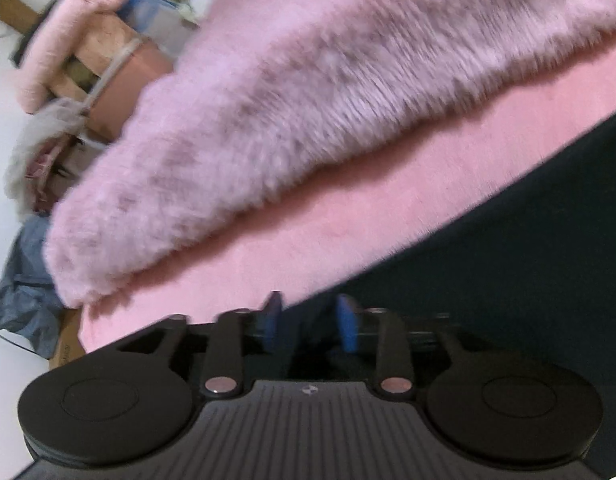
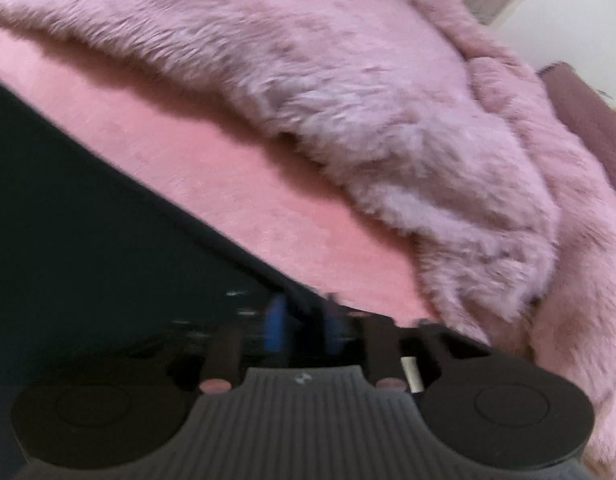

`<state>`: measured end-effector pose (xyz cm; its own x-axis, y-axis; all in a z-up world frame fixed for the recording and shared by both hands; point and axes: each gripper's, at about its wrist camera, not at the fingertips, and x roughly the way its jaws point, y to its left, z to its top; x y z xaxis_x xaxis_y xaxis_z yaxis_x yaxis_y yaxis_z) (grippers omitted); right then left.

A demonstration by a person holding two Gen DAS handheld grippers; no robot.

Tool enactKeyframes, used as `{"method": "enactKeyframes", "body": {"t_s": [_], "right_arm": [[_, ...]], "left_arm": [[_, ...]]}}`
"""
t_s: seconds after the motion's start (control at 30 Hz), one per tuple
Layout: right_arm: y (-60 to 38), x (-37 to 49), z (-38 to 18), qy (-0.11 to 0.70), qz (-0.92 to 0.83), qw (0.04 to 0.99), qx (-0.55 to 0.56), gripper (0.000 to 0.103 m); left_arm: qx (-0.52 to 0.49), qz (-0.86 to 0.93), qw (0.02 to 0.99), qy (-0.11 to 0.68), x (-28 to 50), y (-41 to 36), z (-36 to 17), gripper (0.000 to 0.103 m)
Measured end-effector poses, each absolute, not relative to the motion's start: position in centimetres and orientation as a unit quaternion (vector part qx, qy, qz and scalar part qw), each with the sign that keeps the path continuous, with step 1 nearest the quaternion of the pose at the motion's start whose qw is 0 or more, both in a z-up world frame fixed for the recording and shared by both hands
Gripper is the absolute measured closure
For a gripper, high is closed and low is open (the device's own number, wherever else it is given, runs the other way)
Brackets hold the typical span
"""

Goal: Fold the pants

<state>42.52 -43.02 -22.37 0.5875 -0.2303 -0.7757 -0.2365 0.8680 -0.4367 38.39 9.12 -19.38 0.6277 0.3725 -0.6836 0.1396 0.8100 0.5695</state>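
Observation:
The pants (image 1: pixel 528 264) are a dark, almost black cloth lying flat on a smooth pink sheet (image 1: pixel 388 208); their straight edge runs diagonally just ahead of both grippers. In the left wrist view my left gripper (image 1: pixel 310 322) hovers at that edge with its blue pads (image 1: pixel 347 326) apart and only dark cloth showing below the gap. In the right wrist view the pants (image 2: pixel 88 220) fill the left side. My right gripper (image 2: pixel 304 326), blurred, sits over their edge with blue pads (image 2: pixel 277 326) spread and nothing pinched between them.
A thick fluffy pink blanket (image 1: pixel 308 100) (image 2: pixel 388 100) lies bunched on the sheet beyond the pants. Past the bed's left end are a cardboard box (image 1: pixel 120 76), a crumpled blue cloth (image 1: pixel 24 280) and white floor. A mauve cushion (image 2: pixel 596 128) sits at the far right.

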Motion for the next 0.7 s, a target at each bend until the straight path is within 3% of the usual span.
{"method": "enactKeyframes", "body": {"t_s": [0.03, 0.27, 0.33, 0.5, 0.7], "right_arm": [[-43.4, 42.1, -21.8, 0.447, -0.011, 0.860, -0.247, 0.047], [-48.3, 34.5, -16.3, 0.397, -0.086, 0.912, -0.052, 0.046], [-50.3, 30.6, -15.8, 0.384, -0.111, 0.915, 0.049, 0.046], [-53.4, 22.8, -18.5, 0.351, -0.155, 0.887, 0.256, 0.038], [-55.0, 21.9, -23.2, 0.306, -0.164, 0.836, 0.424, 0.045]], "left_arm": [[0.296, 0.069, 0.859, 0.413, 38.3, 9.1, -18.7, 0.049], [0.175, -0.016, 0.899, 0.400, 33.0, 7.6, -14.0, 0.049], [0.145, -0.043, 0.902, 0.404, 31.3, 7.1, -14.2, 0.060], [0.110, -0.058, 0.904, 0.410, 29.1, 5.9, -16.2, 0.069], [0.089, -0.053, 0.890, 0.444, 29.6, 5.3, -18.4, 0.080]]}}
